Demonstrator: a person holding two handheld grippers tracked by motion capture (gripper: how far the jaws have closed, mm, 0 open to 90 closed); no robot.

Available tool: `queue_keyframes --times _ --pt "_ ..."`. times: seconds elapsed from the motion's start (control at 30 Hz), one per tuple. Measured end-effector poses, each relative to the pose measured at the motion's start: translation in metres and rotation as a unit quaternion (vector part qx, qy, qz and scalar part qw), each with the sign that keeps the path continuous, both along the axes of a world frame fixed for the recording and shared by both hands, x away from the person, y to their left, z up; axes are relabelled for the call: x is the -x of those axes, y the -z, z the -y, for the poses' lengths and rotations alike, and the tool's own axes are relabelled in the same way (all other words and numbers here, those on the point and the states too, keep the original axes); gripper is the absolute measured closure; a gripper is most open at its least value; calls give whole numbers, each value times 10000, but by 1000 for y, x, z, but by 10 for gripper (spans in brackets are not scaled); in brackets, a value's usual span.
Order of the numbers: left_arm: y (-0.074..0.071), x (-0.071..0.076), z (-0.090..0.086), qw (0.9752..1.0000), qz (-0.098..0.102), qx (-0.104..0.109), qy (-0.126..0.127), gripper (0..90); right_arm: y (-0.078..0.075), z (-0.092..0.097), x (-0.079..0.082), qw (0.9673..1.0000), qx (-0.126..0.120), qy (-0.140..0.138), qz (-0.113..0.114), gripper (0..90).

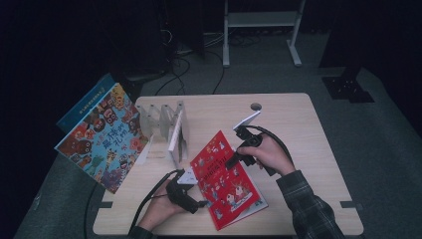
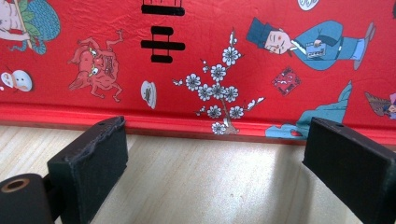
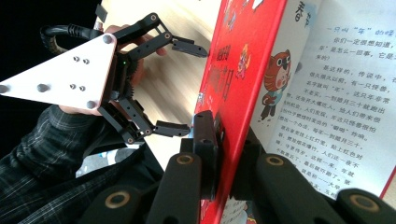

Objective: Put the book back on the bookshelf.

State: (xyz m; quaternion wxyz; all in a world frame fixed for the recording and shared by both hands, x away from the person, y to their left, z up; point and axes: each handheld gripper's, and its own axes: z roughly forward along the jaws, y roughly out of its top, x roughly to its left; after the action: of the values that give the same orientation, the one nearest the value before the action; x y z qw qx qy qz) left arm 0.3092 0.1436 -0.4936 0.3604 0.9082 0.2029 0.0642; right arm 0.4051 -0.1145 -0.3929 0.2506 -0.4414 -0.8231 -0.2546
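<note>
A red picture book [image 1: 226, 184] lies on the wooden table [image 1: 298, 129] near the front edge. My right gripper [image 1: 231, 162] is shut on the book's red cover [image 3: 243, 70] at its right edge. The cover is raised, and a white page with print [image 3: 336, 107] shows under it. My left gripper [image 1: 201, 203] sits at the book's left side, jaws open and pointed at the book's edge [image 2: 210, 56]. Bare table shows between its pads [image 2: 93, 158]. In the right gripper view the left gripper [image 3: 194, 88] stands open just beside the cover.
A clear divider rack [image 1: 164, 124] stands at the table's back left with a white book [image 1: 175, 137] in it. A large colourful book [image 1: 102, 137] and a blue one [image 1: 84, 102] lean off the left edge. A cable hole [image 1: 256, 106] is at the back.
</note>
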Motion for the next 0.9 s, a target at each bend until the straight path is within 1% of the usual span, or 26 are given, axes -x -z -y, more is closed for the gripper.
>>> queue_keyframes --times 0.03,0.17,0.2,0.23,0.33,0.4,0.47,0.53,0.57,0.7,0.8,0.87,0.9 --pt "0 0 0 10000 -4 -20 18 53 -1 0 1 10000 -23 14 4 836" --pt "-3 -2 -4 9999 -103 38 -24 52 -3 0 3 9999 -97 94 88 853" --pt "-4 -2 -5 9999 -98 73 -66 52 -3 0 4 9998 -118 111 100 860" --pt "-6 -3 -8 9996 -112 192 -145 52 -4 1 4 9997 -161 118 126 867" --pt "-11 -6 -14 9987 -98 394 -310 48 -9 3 8 9994 -252 97 234 875" --pt "-12 -7 -17 9982 -91 445 -384 47 -13 3 11 9991 -278 134 289 875" --pt "-14 -8 -20 9980 -79 465 -418 46 -17 6 13 9985 -322 166 411 875" --pt "-16 -9 -21 9981 -50 467 -407 44 -21 10 14 9980 -364 214 469 875" --pt "-16 -9 -21 9980 -80 484 -410 44 -25 13 14 9977 -405 241 488 875" --pt "-18 -12 -15 9973 -129 623 -362 38 -37 22 16 9966 -563 279 541 875" --pt "-23 -15 -9 9961 -182 822 -264 37 -45 27 18 9956 -652 298 608 875" --pt "-27 -17 -5 9940 -245 1046 -184 37 -50 29 20 9949 -700 317 658 876" --pt "-29 -17 -3 9932 -276 1121 -164 37 -52 31 20 9945 -721 320 690 875"
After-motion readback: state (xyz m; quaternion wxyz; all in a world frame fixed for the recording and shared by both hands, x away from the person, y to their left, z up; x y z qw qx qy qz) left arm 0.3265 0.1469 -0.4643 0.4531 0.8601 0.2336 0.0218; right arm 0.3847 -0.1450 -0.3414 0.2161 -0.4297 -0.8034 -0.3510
